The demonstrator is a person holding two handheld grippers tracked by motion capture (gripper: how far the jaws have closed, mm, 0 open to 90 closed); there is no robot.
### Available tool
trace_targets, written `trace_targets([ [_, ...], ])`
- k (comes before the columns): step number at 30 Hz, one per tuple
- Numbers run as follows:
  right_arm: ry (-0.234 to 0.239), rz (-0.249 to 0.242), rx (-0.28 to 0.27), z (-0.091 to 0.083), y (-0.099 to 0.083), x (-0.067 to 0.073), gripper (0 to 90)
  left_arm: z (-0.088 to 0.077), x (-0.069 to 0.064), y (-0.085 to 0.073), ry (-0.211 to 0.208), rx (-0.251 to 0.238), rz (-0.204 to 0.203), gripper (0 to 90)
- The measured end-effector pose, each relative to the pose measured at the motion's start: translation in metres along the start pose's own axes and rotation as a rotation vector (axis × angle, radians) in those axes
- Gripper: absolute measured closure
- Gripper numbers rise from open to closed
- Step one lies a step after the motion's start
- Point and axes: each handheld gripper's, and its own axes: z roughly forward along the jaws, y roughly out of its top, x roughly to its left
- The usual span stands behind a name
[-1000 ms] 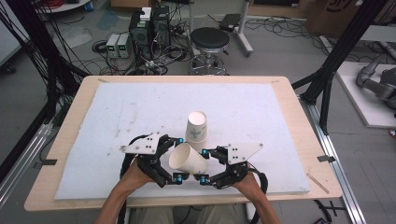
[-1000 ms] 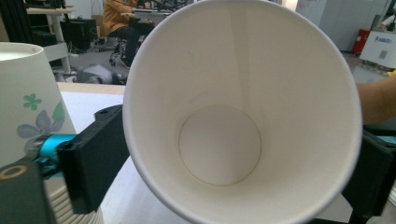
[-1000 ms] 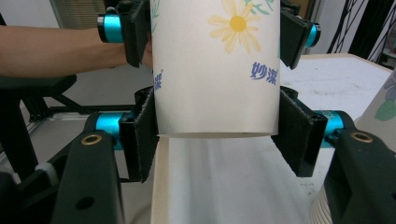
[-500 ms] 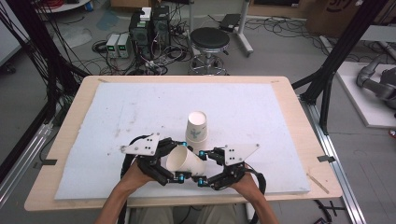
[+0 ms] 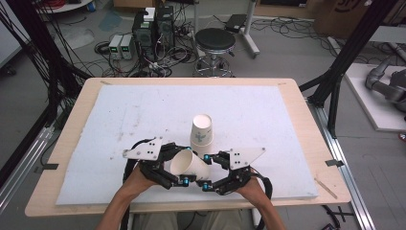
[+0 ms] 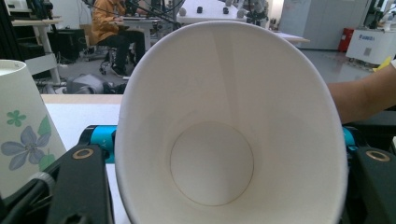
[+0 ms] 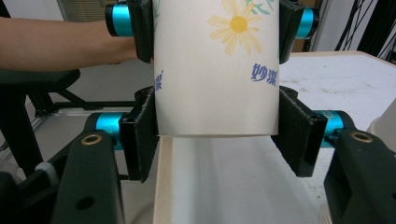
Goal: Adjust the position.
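A white paper cup (image 5: 188, 164) lies on its side in the air just above the mat, held between both grippers. My left gripper (image 5: 176, 168) is shut on its mouth end, and the left gripper view looks straight into the cup's empty inside (image 6: 212, 163). My right gripper (image 5: 208, 171) is shut on the base end. There its black pads (image 7: 142, 135) press the cup's printed wall (image 7: 217, 84), which carries a daisy and blue characters. A second flowered cup (image 5: 202, 129) stands upside down on the mat just behind them, and appears as the cup (image 6: 21, 135) at the left of the left gripper view.
The white mat (image 5: 119, 115) covers most of the wooden table (image 5: 306, 120). Its front edge lies close under the hands. Behind the table are a black stool (image 5: 216, 40), computer boxes (image 5: 153, 24) and cables on the floor.
Both grippers have drawn slightly closer together around the tilted cup, which has edged a little to the left. The upside-down cup has not moved.
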Motion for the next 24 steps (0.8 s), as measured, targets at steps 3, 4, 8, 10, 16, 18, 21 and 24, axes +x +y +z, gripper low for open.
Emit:
trace_targets([
  [3,-0.006,0.018,0.013,0.002,0.001,0.000,24.9,-0.001,0.000,0.000,0.025,0.007,0.008,32.6],
  [4,-0.010,0.024,0.023,0.003,0.001,0.001,21.0,-0.002,0.000,0.000,0.029,0.001,0.002,32.6],
  [8,-0.041,0.026,0.051,0.005,0.001,0.004,15.6,-0.005,0.000,0.001,0.036,0.007,0.004,32.6],
  [10,-0.051,0.026,0.054,0.004,0.001,0.004,15.6,-0.007,0.000,0.001,0.039,0.016,0.004,32.6],
  [16,-0.106,0.041,0.069,-0.003,0.000,0.005,15.6,-0.014,0.001,0.003,0.076,0.073,-0.007,32.6],
  [18,-0.133,0.051,0.079,-0.007,-0.002,0.005,15.6,-0.016,0.002,0.004,0.094,0.113,-0.012,32.5],
  [21,-0.187,0.066,0.090,-0.015,-0.006,0.004,15.6,-0.019,0.005,0.007,0.113,0.172,-0.018,32.5],
  [24,-0.250,0.091,0.107,-0.023,-0.012,0.003,15.6,-0.023,0.009,0.010,0.145,0.237,-0.021,32.3],
])
